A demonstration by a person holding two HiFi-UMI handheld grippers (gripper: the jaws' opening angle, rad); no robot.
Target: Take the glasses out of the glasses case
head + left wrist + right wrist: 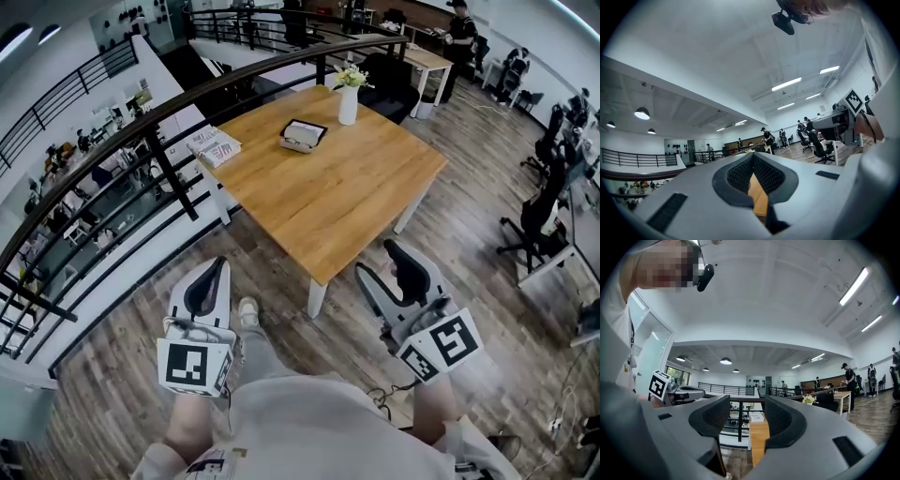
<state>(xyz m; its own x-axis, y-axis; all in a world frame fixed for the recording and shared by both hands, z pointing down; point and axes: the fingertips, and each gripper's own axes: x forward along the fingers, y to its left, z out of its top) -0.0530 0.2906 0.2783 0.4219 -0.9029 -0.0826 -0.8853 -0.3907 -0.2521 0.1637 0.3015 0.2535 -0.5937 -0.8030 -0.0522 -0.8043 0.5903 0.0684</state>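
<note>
The glasses case [303, 136] lies on the far half of the wooden table [356, 187], a little left of its middle. A white vase [348, 105] of flowers stands just beyond it to the right, and a printed booklet [216, 146] sits near the table's left corner, beside the dark railing [141, 122]. From here the case is too small to tell whether its lid is up, and no glasses can be made out in it or on the table. By the look of things, none of the task is done: the case is untouched and nothing has been lifted out. Both grippers are held low and close to the person's body, on the near side of the table over the plank floor [281, 272], well apart from the case. The left gripper [221, 265] has its jaws drawn together at the tips with only a thin slit behind them, and it holds nothing. The right gripper [375, 258] has its jaws spread wide, with only the table edge and railing showing through the gap. What is left is probably the whole job: reaching the table, steadying or opening the case, and drawing the glasses out.
</note>
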